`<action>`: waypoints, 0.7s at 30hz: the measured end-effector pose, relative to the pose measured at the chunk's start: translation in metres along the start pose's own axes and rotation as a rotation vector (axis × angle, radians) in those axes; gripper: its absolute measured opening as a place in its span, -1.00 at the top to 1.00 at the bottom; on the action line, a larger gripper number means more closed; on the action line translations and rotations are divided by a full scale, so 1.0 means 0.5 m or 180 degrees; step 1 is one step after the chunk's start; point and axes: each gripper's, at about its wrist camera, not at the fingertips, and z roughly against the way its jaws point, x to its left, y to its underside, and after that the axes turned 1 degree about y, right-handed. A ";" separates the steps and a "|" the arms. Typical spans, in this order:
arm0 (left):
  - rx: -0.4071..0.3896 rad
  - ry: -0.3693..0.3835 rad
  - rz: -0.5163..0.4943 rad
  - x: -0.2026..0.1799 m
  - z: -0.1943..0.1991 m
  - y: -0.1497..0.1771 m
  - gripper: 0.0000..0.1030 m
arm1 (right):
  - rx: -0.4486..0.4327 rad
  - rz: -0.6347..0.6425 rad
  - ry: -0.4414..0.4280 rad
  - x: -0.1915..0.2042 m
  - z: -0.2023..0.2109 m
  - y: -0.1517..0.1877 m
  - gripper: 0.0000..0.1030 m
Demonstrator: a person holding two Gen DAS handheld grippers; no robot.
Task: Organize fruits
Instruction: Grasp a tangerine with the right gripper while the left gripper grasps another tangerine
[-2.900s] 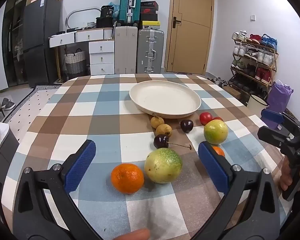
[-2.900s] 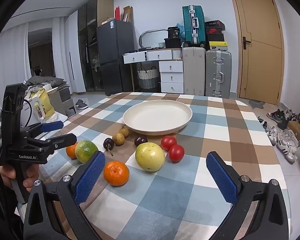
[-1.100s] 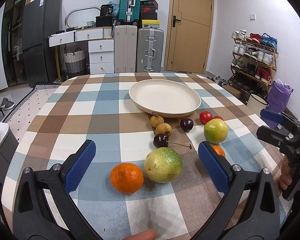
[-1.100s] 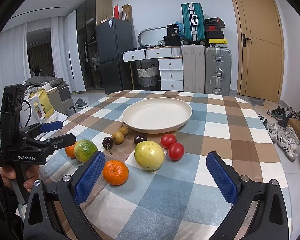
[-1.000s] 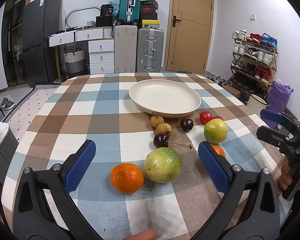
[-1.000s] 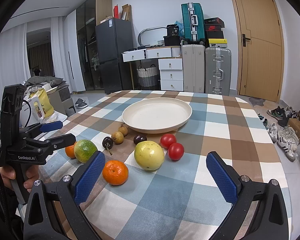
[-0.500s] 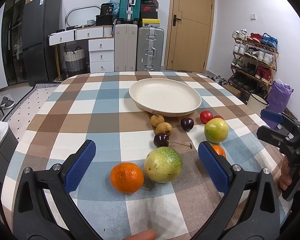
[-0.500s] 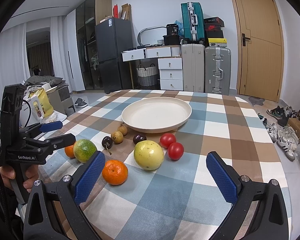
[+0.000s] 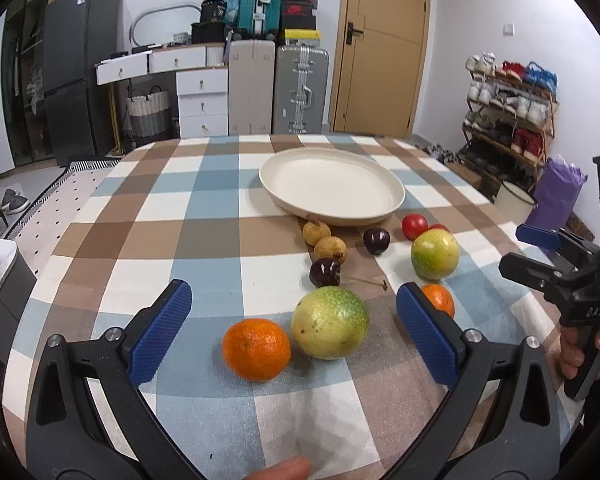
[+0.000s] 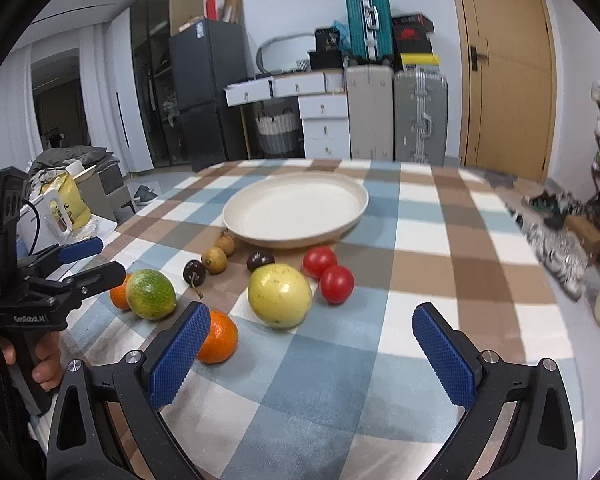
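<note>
An empty cream plate sits mid-table on a checked cloth. Loose fruit lies in front of it. In the left wrist view an orange and a green-yellow fruit lie between the blue pads of my open left gripper. Behind them are dark cherries, small brown fruits, red tomatoes, a yellow-green fruit and another orange. My right gripper is open and empty, just short of the yellow fruit and an orange.
The checked table drops off at its left and near edges. Suitcases and drawers stand behind, a shoe rack at the right. The left gripper shows in the right wrist view, the right gripper in the left wrist view.
The right gripper has moved slightly forward and left toward the fruit, so the view has shifted. The left gripper and the fruit have not moved.
</note>
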 end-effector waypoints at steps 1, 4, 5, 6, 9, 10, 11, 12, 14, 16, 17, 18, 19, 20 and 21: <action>0.0009 -0.0052 -0.0021 0.000 0.000 0.000 -0.98 | 0.0078 -0.0055 -0.0048 -0.003 -0.005 0.000 -0.99; 0.0131 -0.0122 -0.0051 0.010 -0.008 -0.002 -0.98 | 0.0219 -0.0153 -0.0125 -0.006 -0.010 -0.002 -0.99; 0.0153 -0.0122 -0.0039 0.014 -0.007 -0.001 -0.98 | 0.0263 -0.0166 -0.0131 -0.004 -0.011 -0.003 -0.99; 0.0168 -0.0127 -0.0029 0.017 -0.008 -0.001 -0.98 | 0.0312 -0.0168 -0.0142 0.000 -0.014 -0.003 -0.99; 0.0318 -0.0117 -0.0013 0.030 -0.012 0.000 -0.98 | 0.0507 -0.0134 -0.0198 0.017 -0.029 -0.001 -0.99; 0.0364 -0.0105 -0.0016 0.035 -0.016 -0.001 -0.98 | 0.0555 -0.0122 -0.0223 0.024 -0.033 0.001 -0.99; 0.0391 -0.0086 -0.0018 0.039 -0.019 -0.001 -0.98 | 0.0593 -0.0109 -0.0242 0.031 -0.037 0.002 -0.99; 0.0422 -0.0084 -0.0023 0.042 -0.019 0.002 -0.98 | 0.0637 -0.0095 -0.0261 0.038 -0.042 0.003 -0.99; 0.0481 -0.0109 -0.0039 0.047 -0.025 0.003 -0.98 | 0.0690 -0.0055 -0.0294 0.052 -0.052 0.003 -0.99; 0.0518 -0.0125 -0.0044 0.051 -0.029 0.003 -0.98 | 0.0750 -0.0036 -0.0325 0.064 -0.063 0.001 -0.98; 0.0537 -0.0119 -0.0046 0.052 -0.031 0.003 -0.98 | 0.0773 -0.0031 -0.0349 0.070 -0.068 0.001 -0.96; 0.0551 -0.0102 -0.0053 0.053 -0.031 0.004 -0.98 | 0.0792 -0.0023 -0.0366 0.075 -0.073 -0.001 -0.94; 0.0562 -0.0098 -0.0058 0.053 -0.032 0.004 -0.98 | 0.0807 -0.0006 -0.0375 0.081 -0.077 -0.002 -0.90; 0.0574 -0.0104 -0.0058 0.054 -0.034 0.004 -0.98 | 0.0823 0.0014 -0.0388 0.088 -0.083 -0.003 -0.86; 0.0577 -0.0115 -0.0054 0.056 -0.036 0.004 -0.95 | 0.0834 0.0022 -0.0400 0.091 -0.085 -0.003 -0.85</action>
